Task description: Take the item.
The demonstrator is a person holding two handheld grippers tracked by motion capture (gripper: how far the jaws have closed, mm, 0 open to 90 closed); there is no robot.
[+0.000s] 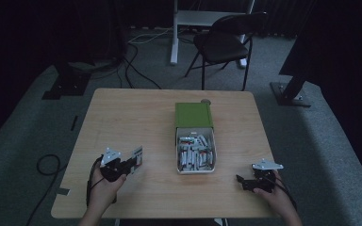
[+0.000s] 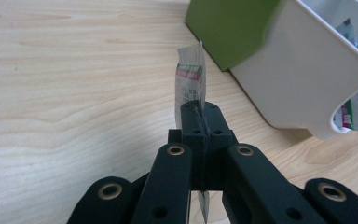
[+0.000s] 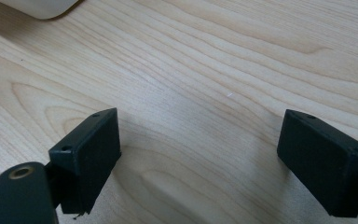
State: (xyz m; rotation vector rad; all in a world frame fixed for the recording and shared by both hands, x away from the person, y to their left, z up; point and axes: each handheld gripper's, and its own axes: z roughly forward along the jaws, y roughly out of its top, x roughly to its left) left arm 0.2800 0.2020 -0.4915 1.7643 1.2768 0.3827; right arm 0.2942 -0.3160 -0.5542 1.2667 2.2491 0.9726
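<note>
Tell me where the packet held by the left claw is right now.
The packet sits clamped in the left claw, above the table's near-left part in the high view, left of the white bin of similar packets.

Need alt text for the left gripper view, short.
The left gripper, jaws shut, pinches a thin sachet edge-on above a wooden table. At right stands a white bin with more sachets inside, a green lid behind it.
</note>
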